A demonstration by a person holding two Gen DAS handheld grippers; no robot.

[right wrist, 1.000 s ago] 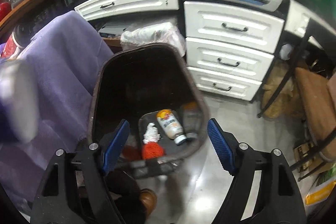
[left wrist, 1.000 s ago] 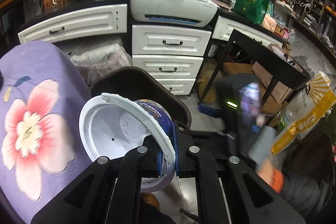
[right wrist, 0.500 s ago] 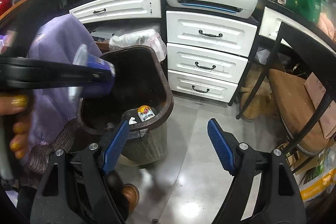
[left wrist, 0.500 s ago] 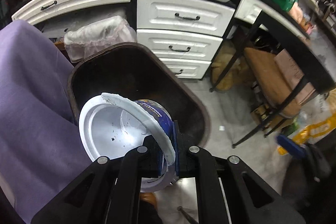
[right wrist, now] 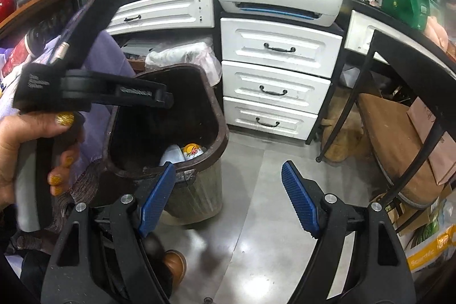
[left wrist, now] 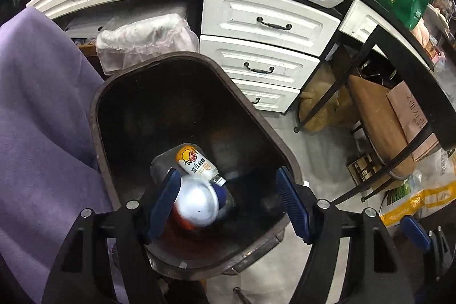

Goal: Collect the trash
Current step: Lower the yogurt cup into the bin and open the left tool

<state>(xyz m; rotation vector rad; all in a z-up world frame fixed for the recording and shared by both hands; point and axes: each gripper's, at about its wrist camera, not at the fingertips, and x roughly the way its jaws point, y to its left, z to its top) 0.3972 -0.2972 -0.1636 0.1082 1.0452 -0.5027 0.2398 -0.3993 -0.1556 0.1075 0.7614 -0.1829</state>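
Room: white panelled drawers with dark handles, glossy grey floor.
Bin: dark brown plastic, rounded rim, ribbed outside.
Left hand-held gripper: jaws wide, empty, over the bin.
Right hand-held gripper: jaws wide, empty, above floor.
Cup: white, round, blurred, inside bin beside labelled bottle.
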